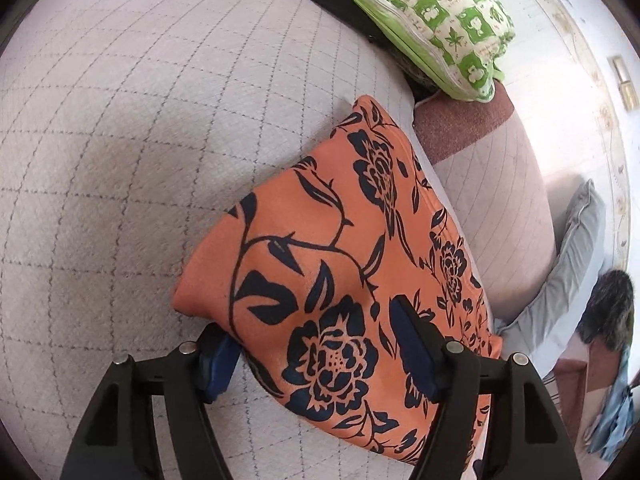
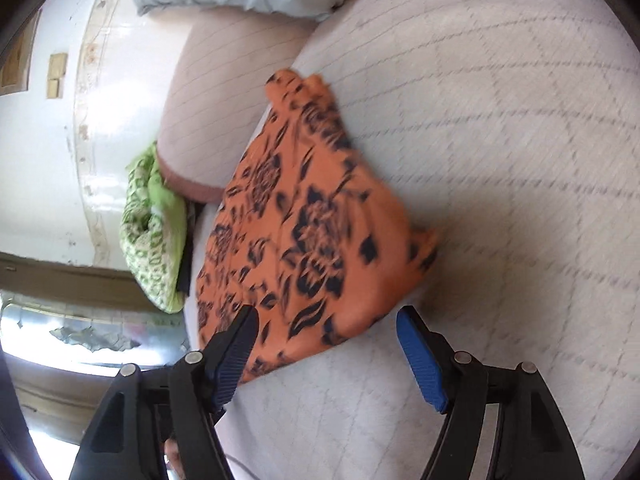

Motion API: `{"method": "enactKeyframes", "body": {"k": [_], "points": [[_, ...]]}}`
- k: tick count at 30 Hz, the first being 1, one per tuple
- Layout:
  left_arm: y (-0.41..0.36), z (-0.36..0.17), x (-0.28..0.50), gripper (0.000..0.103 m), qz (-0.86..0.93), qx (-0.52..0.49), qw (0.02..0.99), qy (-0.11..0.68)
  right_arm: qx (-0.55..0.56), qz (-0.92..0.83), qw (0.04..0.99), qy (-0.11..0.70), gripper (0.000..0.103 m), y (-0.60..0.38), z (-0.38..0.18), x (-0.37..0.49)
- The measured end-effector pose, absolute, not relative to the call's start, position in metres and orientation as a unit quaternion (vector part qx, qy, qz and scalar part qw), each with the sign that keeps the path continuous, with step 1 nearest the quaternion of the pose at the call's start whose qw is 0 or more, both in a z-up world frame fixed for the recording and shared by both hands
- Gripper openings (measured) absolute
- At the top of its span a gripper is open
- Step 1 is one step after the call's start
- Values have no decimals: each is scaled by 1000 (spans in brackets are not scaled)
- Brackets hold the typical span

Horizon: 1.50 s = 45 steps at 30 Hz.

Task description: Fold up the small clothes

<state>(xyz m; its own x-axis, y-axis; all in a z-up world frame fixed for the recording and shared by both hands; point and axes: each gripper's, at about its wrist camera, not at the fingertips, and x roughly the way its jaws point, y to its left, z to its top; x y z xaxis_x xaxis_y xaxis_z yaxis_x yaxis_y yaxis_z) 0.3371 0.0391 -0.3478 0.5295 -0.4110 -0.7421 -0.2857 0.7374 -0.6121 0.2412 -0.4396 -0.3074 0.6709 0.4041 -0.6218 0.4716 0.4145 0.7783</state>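
Note:
An orange garment with a dark floral print (image 1: 336, 240) lies folded on the quilted white mattress (image 1: 140, 140), close to its edge. My left gripper (image 1: 308, 316) stands open over the garment's near end. One blue pad (image 1: 218, 364) sits just off the cloth's left edge and the other (image 1: 408, 340) rests above the print. In the blurred right wrist view the same garment (image 2: 312, 220) lies ahead of my right gripper (image 2: 326, 314), which is open. Its near corner reaches in between the two fingers, and neither pad presses on it.
A green and white patterned pillow (image 1: 432, 20) lies at the far end of the mattress. The pink mattress side (image 1: 496, 184) drops off to the right, with a grey-blue pillow (image 1: 572, 264) below it. White tiled floor (image 2: 40, 140) lies beyond the edge.

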Motion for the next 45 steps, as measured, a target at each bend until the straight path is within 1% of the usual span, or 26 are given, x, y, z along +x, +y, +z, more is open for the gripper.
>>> {"method": "enactKeyframes", "body": {"k": [4, 8, 11, 13, 16, 17, 19, 22, 23, 24, 25, 26, 27, 28, 30, 31, 33, 36, 45], "points": [[30, -345, 343, 72, -41, -334, 805, 488, 559, -21, 730, 393, 75, -447, -317, 253], [30, -344, 348, 72, -47, -340, 797, 496, 561, -17, 736, 378, 75, -447, -318, 261], [31, -336, 346, 67, -54, -332, 804, 490, 551, -4, 751, 363, 75, -443, -315, 267], [27, -333, 345, 67, -58, -318, 812, 485, 534, 5, 767, 355, 71, -438, -310, 272], [26, -345, 349, 67, -46, -313, 808, 497, 511, -6, 774, 373, 66, -434, -315, 281], [26, -352, 352, 67, -43, -318, 803, 503, 513, -9, 774, 371, 66, -435, -317, 281], [25, -350, 351, 76, -45, -324, 810, 486, 513, -12, 776, 367, 67, -434, -316, 282], [16, -348, 353, 76, -48, -302, 823, 479, 506, -15, 782, 365, 69, -432, -316, 282], [15, -348, 352, 73, -42, -299, 829, 472, 500, -12, 786, 365, 70, -430, -315, 283], [14, -347, 352, 54, -39, -297, 831, 468, 493, -7, 791, 363, 70, -428, -314, 284], [14, -346, 352, 37, -40, -293, 832, 469, 485, -6, 795, 365, 60, -427, -313, 285], [14, -346, 353, 34, -40, -290, 832, 471, 483, -9, 794, 370, 34, -428, -315, 285], [15, -346, 352, 28, -37, -290, 833, 470, 487, -10, 788, 378, 25, -429, -318, 286], [15, -346, 351, 23, -39, -292, 833, 468, 500, -9, 780, 377, 24, -432, -322, 284], [15, -343, 350, 19, -43, -290, 835, 465, 498, -10, 783, 372, 23, -431, -320, 282], [14, -341, 350, 18, -45, -291, 837, 462, 479, -12, 796, 370, 22, -428, -312, 282], [13, -334, 347, 17, -52, -290, 842, 452, 446, -11, 821, 357, 21, -420, -295, 281], [9, -321, 342, 17, -63, -278, 852, 440, 430, -4, 839, 335, 20, -414, -275, 275], [12, -308, 321, 16, -80, -263, 857, 435, 375, -17, 869, 323, 19, -397, -248, 254]]}}
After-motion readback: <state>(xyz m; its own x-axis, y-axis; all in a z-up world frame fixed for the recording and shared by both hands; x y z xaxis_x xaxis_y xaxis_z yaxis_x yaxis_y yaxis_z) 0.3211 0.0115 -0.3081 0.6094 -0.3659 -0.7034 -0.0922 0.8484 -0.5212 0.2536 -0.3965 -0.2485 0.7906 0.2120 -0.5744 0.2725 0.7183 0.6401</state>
